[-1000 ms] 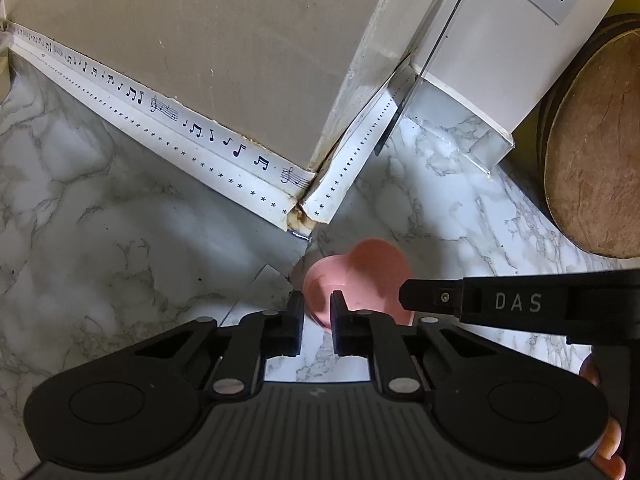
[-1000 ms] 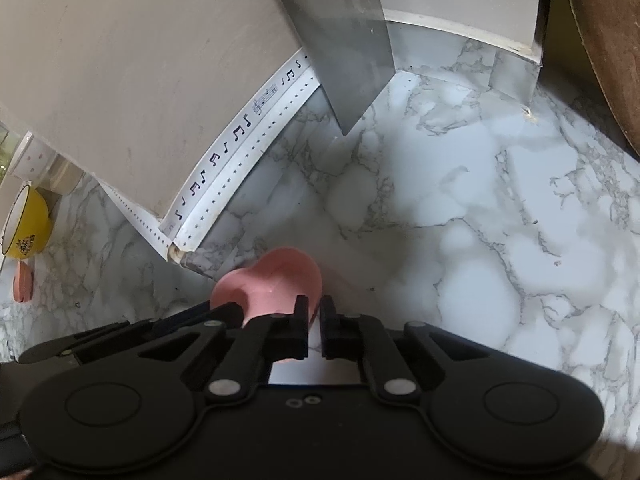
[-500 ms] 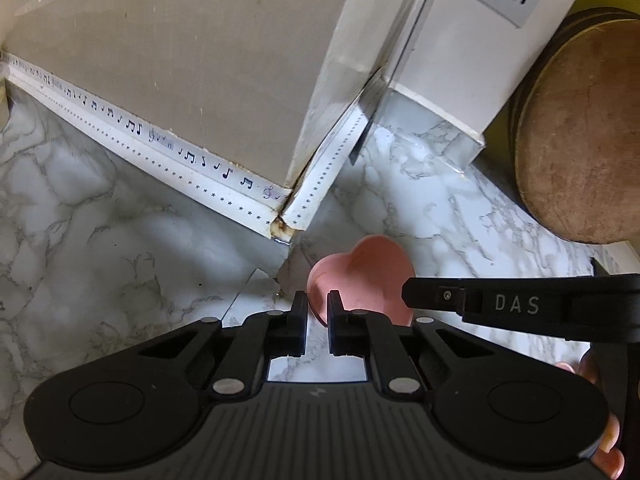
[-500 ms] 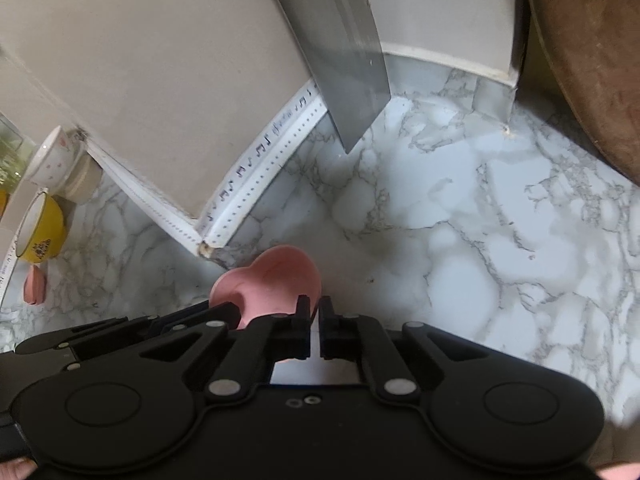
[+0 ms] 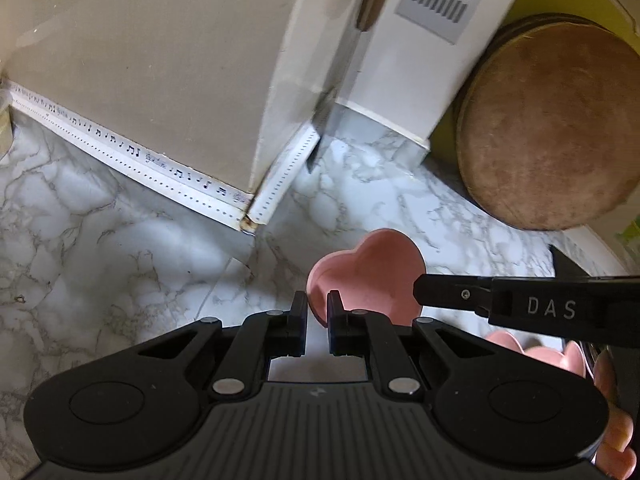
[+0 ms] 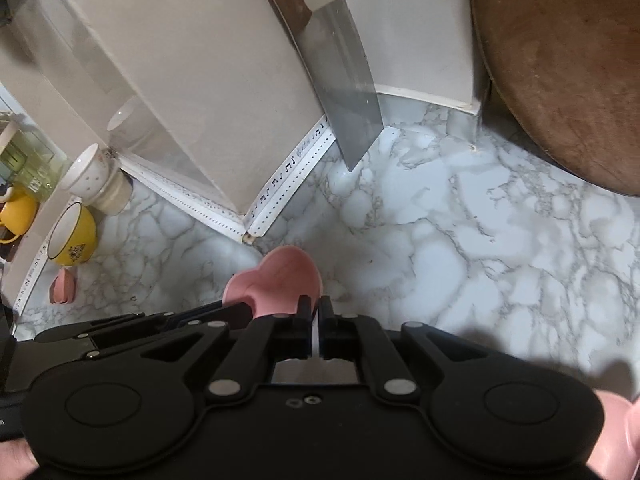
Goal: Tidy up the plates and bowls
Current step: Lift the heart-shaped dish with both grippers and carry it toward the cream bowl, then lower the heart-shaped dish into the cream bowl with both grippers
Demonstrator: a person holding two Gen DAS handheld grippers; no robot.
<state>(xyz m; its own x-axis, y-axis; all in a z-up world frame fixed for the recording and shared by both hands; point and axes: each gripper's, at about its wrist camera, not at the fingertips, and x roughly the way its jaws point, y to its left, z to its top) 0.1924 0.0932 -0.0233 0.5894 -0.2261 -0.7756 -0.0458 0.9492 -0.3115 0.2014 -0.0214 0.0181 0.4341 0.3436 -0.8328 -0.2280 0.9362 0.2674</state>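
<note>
A pink heart-shaped dish (image 5: 368, 272) hangs over the marble counter (image 5: 120, 248), held from both sides. My left gripper (image 5: 318, 308) is shut on its near left rim. My right gripper (image 6: 316, 312) is shut on the opposite rim, and its side, marked DAS, reaches in from the right (image 5: 418, 293) in the left wrist view. In the right wrist view the dish (image 6: 280, 276) sits just ahead of the fingertips, with the left gripper (image 6: 224, 308) coming in from the left. More pink dishes (image 5: 540, 354) lie low at the right, partly hidden.
A cleaver (image 6: 348, 112) leans against the beige wall corner. A round wooden board (image 5: 548, 128) stands at the right. At the far left are a yellow bowl (image 6: 74, 234), a white cup (image 6: 90, 172) and a small pink piece (image 6: 62, 286). Bare marble lies between.
Both grippers have risen with the pink dish between them. The counter and wall corner look farther off, and the cups at the far left have come into the right wrist view.
</note>
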